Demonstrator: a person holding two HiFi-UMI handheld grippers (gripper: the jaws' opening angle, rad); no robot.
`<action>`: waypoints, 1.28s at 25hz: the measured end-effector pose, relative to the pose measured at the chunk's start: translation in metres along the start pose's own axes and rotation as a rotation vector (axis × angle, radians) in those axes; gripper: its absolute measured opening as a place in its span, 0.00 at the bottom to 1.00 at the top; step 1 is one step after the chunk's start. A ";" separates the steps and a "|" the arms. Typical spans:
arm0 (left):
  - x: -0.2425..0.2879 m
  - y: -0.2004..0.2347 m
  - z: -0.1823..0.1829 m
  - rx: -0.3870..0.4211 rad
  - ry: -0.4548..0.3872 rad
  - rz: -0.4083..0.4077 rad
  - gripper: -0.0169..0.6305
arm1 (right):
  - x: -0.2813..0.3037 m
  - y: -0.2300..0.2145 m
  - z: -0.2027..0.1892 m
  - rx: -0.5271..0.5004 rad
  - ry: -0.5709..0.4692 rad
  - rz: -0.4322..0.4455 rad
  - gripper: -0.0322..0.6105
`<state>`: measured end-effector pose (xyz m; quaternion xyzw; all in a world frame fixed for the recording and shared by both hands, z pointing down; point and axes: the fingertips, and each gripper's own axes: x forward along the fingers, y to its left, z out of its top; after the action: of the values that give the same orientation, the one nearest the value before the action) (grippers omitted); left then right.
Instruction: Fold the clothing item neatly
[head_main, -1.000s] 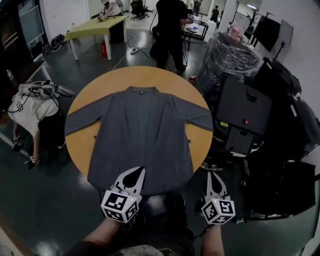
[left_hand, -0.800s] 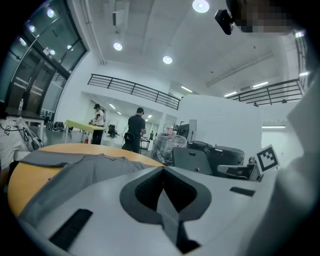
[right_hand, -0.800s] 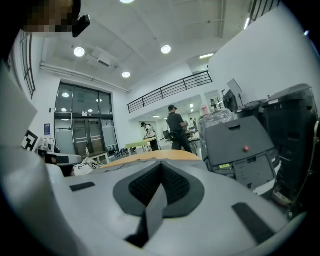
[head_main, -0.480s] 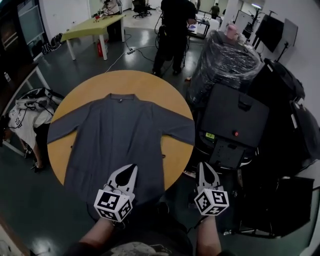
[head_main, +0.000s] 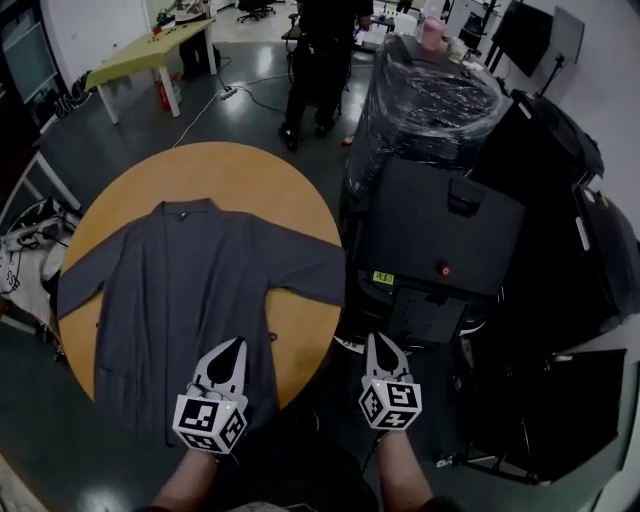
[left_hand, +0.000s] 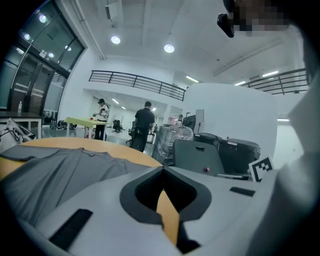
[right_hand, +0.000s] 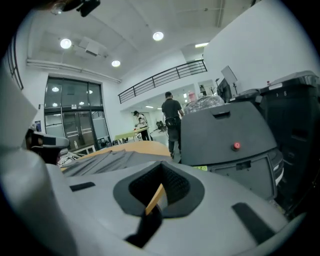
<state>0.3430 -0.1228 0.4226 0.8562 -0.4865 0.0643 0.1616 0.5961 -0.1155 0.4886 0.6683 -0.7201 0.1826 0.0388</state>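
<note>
Two grippers in view, jaws of each pressed fully together, nothing caught between them. Left gripper (head_main: 237, 344) above the near edge of the round wooden table (head_main: 230, 170), tips over the hem of the grey garment (head_main: 190, 290); touching the cloth or not, impossible to tell. Right gripper (head_main: 375, 338) off the table's right edge, over dark floor, well apart from the garment.

Garment spread flat and unfolded: collar toward the far edge, one sleeve out to the left edge, the other to the right edge, hem at or just past the near edge.

Writing: almost none legible. Small yellow-green label (head_main: 383, 278) on the front of the black cabinet (head_main: 445, 235) right of the table, print too small to read. Red button (head_main: 445, 269) on the same face. Black-and-white square markers on each gripper's cube, patterns only.

Against a second ago:
- Table and garment now further left in the head view.
- Cabinet and film-wrapped load (head_main: 430, 95) now filling the middle.
- Garment lying on the table just as then, no fold made.
- Left gripper then near the middle of the hem, now nearer its right corner.
- Right gripper off the table then as now.
- Jaws of both shut throughout.
</note>
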 end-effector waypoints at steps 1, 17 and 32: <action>0.010 -0.003 -0.005 -0.005 0.008 0.002 0.04 | 0.006 -0.005 -0.006 -0.007 0.013 0.006 0.03; 0.137 -0.023 -0.087 0.066 0.157 -0.055 0.04 | 0.089 -0.037 -0.120 -0.043 0.145 0.037 0.13; 0.173 -0.016 -0.105 0.040 0.155 -0.103 0.04 | 0.166 -0.037 -0.219 -0.104 0.264 0.018 0.25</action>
<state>0.4514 -0.2200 0.5638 0.8757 -0.4264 0.1316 0.1845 0.5741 -0.2058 0.7503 0.6291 -0.7232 0.2317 0.1660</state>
